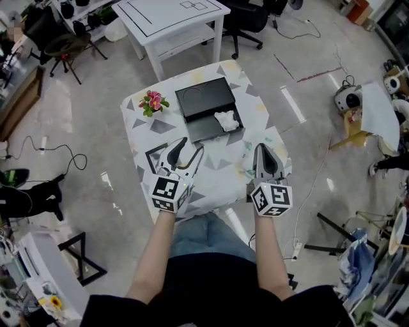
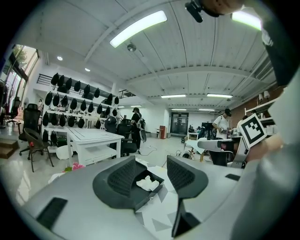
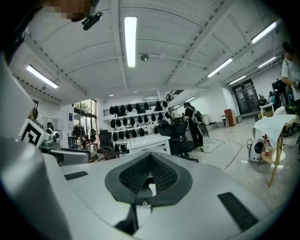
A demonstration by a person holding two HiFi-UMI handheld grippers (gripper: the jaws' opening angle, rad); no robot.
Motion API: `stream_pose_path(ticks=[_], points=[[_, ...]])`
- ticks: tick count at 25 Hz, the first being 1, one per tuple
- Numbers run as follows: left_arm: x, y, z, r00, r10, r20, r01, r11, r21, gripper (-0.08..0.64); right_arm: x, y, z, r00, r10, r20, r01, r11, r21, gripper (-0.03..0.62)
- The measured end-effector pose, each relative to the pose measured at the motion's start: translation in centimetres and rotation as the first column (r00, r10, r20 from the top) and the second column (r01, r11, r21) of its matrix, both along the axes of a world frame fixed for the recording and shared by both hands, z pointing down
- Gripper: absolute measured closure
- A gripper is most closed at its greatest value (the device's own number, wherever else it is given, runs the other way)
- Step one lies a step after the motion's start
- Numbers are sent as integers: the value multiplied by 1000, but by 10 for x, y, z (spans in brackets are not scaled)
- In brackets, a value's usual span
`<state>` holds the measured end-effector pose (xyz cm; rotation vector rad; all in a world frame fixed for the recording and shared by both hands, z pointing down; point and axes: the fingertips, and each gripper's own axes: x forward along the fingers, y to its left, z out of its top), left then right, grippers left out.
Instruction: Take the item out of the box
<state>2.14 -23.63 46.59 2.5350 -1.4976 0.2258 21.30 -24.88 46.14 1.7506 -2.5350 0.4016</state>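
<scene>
An open black box (image 1: pixel 206 107) lies on the small patterned table (image 1: pixel 255 137), lid flipped toward the far side. A crumpled white item (image 1: pixel 227 120) rests in the box's near right tray; in the left gripper view the white item (image 2: pixel 147 183) shows between the jaws, farther off. My left gripper (image 1: pixel 187 152) hovers open over the table's near left part, short of the box. My right gripper (image 1: pixel 266 152) is shut with nothing in it, over the table's near right edge.
A small pot of pink flowers (image 1: pixel 153 102) stands on the table left of the box. A white table (image 1: pixel 171 22) and a black office chair (image 1: pixel 246 19) stand beyond. Cables run over the floor at left.
</scene>
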Motion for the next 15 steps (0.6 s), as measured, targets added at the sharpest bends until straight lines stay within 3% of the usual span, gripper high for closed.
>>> stream_pose_path(ticks=[15], points=[[26,-68,13,996,91,21,-90,994,-60,348,-17,-55,5,999,-37,-38,36,999,-33,589]])
